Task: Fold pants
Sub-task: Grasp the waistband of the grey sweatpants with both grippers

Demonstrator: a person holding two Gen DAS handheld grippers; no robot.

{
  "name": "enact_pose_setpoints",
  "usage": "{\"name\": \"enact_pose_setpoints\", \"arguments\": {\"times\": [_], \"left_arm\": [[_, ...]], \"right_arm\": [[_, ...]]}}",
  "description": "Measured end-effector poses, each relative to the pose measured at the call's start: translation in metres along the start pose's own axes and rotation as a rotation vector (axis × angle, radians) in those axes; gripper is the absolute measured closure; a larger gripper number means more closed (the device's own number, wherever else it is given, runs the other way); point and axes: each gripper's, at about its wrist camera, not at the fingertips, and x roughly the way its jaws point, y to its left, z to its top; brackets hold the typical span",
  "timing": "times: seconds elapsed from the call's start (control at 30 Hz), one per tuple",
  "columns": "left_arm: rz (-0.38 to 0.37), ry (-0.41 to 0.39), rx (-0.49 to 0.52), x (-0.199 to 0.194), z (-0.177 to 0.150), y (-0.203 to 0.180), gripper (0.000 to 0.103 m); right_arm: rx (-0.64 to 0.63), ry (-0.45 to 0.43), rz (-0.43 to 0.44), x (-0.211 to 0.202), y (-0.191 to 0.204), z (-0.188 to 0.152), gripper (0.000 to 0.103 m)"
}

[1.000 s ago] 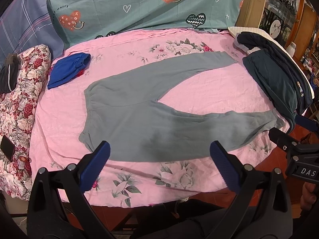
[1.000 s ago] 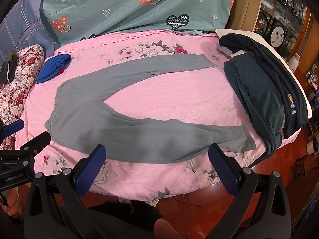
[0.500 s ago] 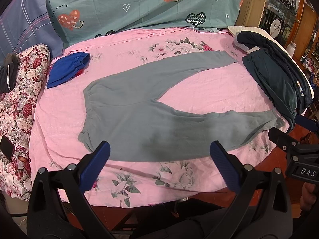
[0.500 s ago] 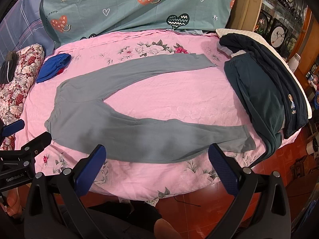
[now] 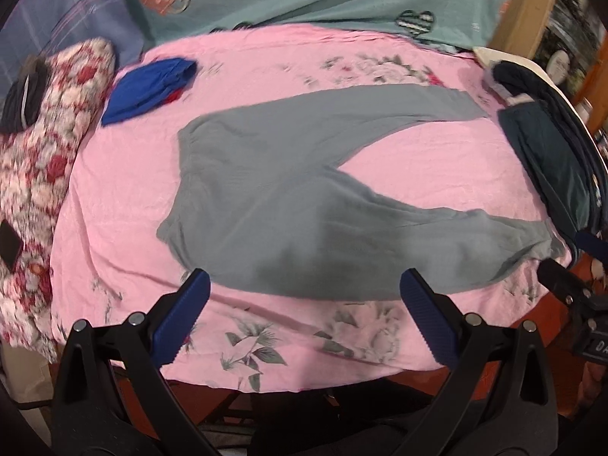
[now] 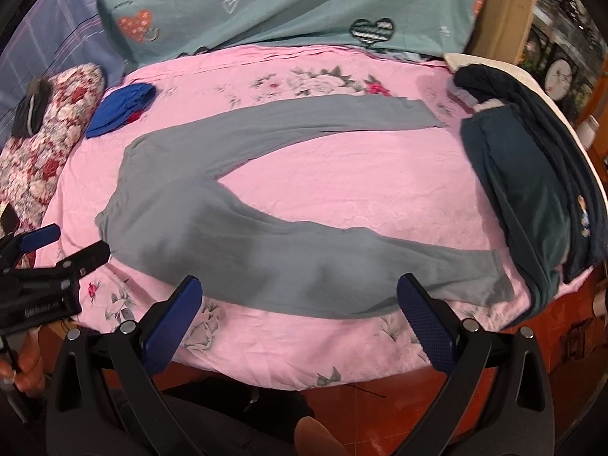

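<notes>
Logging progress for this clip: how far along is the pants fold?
Done: the grey pants lie spread flat on the pink sheet, legs splayed in a V, no fold in them. In hand: nothing. The left gripper and right gripper are both open at the near edge of the bed, clear of the cloth. Left: the whole fold, from grasping onward.

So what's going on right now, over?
Left gripper and right gripper open, empty, above the near bed edge. Grey pants flat, legs spread, unfolded. Dark clothes beside the leg ends.
</notes>
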Motion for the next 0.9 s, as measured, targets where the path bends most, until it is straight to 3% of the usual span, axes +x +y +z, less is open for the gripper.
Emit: {"name": "enact_pose_setpoints", "arguments": {"times": [0.2,0.33,0.4,0.47,0.53,0.57,0.63,0.77,0.9], "left_arm": [[0.115,0.022,-0.156,0.023,0.001,0.076,0.002],[0.118,0.02,-0.168,0.044,0.004,0.119,0.005],[0.104,0.029,-0.137,0.063,0.007,0.137,0.014],[0.088,0.063,-0.103,0.085,0.009,0.154,0.04],[0.041,0.094,-0.094,0.101,0.014,0.172,0.06],[0.008,0.101,-0.099,0.106,0.019,0.184,0.064],[-0.046,0.078,-0.102,0.109,0.033,0.205,0.064],[-0.114,0.05,-0.023,0.134,0.083,0.231,0.048],[-0.169,0.101,0.07,0.185,0.136,0.233,0.044]], "right_arm": [[-0.157,0.004,0.12,0.032,0.039,0.006,0.001],[-0.217,0.001,0.181,0.049,0.07,0.017,0.005],[-0.263,-0.017,0.193,0.056,0.09,0.022,0.006],[-0.324,-0.043,0.212,0.064,0.117,0.027,0.011],[-0.387,-0.051,0.241,0.076,0.15,0.03,0.019],[-0.415,-0.048,0.253,0.082,0.166,0.032,0.024],[-0.465,-0.06,0.292,0.095,0.202,0.034,0.027],[-0.574,-0.089,0.348,0.128,0.282,0.033,0.028],[-0.6,-0.061,0.252,0.176,0.333,0.036,0.036]]}}
